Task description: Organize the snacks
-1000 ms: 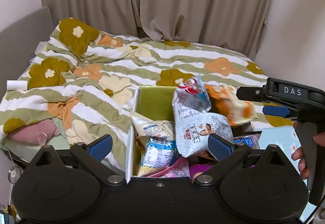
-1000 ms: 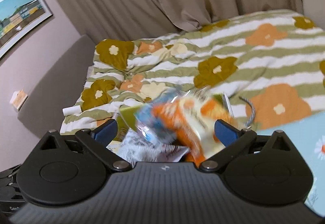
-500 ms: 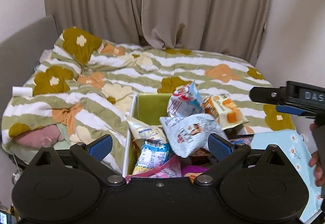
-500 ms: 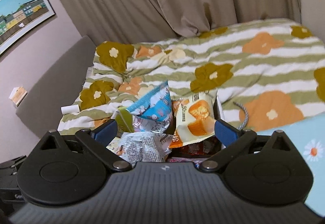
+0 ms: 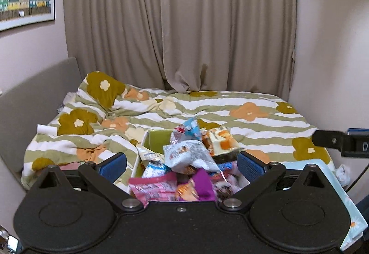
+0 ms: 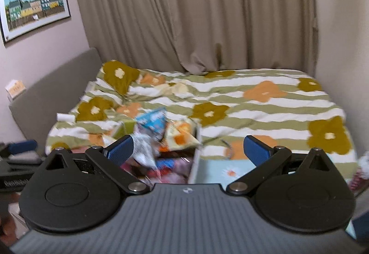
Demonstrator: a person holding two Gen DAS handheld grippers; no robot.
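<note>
Green-lined open box [image 5: 159, 138] heaped with crinkled foil snack packets [image 5: 188, 155] on striped floral duvet [image 5: 242, 101], left gripper [image 5: 182, 163] and right gripper [image 6: 188, 146] near, both spread wide and empty, right view somewhat blurred.

left gripper [image 5: 182, 165]: spread, empty | snack packets [image 5: 184, 155] heaped in box [image 5: 156, 138] | bed [image 5: 230, 115]

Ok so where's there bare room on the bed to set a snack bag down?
The flat striped duvet between the snack box and the curtain is free, as is the stretch right of the box. The box is heaped full; the duvet's left side is rumpled.
</note>
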